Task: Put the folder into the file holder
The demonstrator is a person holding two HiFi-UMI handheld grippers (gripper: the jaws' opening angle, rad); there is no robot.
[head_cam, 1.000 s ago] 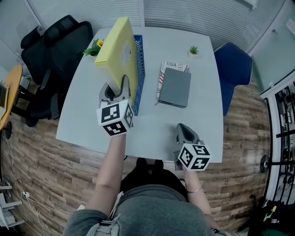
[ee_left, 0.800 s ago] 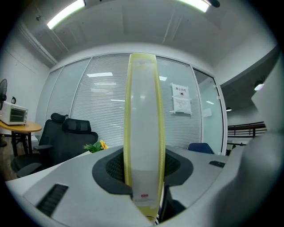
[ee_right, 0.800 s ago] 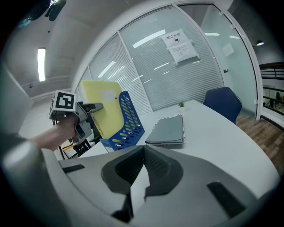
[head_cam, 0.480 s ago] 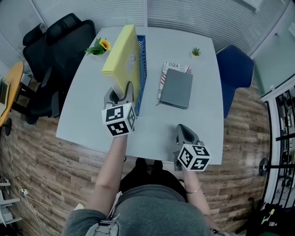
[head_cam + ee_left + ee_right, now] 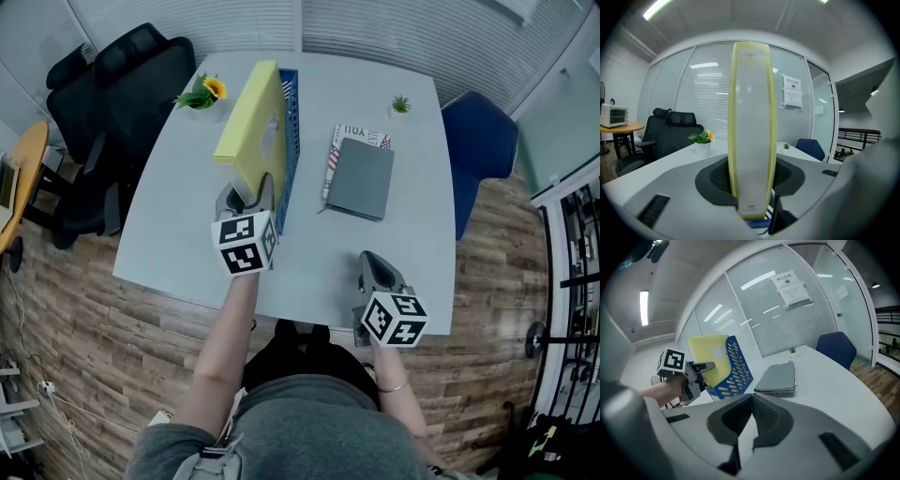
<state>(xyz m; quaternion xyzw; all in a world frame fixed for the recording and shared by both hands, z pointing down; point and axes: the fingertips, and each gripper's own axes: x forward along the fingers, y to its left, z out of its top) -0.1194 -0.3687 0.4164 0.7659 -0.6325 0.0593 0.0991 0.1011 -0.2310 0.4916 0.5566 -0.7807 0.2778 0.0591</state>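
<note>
Release is the business of this instant. My left claw [image 5: 246, 191] is opening its jaws around the near edge of the tall yellow plastic folder [image 5: 251, 127], whose spine stands upright between the pads and faces me. I judge the pads are coming off its sides rather than pinching, since the folder hardly needs me. Its lower end sits down inside the blue mesh plastic file holder [image 5: 287, 141] on the left half of the white desk [image 5: 178, 206]. I took it low on that near edge because, as I read it, that gave the best steering into a narrow slot. The folder tips a little to the left, so it may settle against the holder's wall once I am clear.

My right claw [image 5: 377, 264] is clenched on nothing, jaw tips touching. It is parked over the near right part of the desk, well apart from the holder, probably because one claw is enough for this job.

Counting what I see:
- one folder
- one file holder
- one flat grey notebook [image 5: 358, 178], lying on one printed magazine [image 5: 345, 134] just right of the holder
- two small potted plants at the far side, one with a yellow flower [image 5: 203, 94] and one plain green [image 5: 400, 104]
- two chairs, a black office chair [image 5: 122, 84] and a blue chair [image 5: 478, 141]
- two claws
</note>
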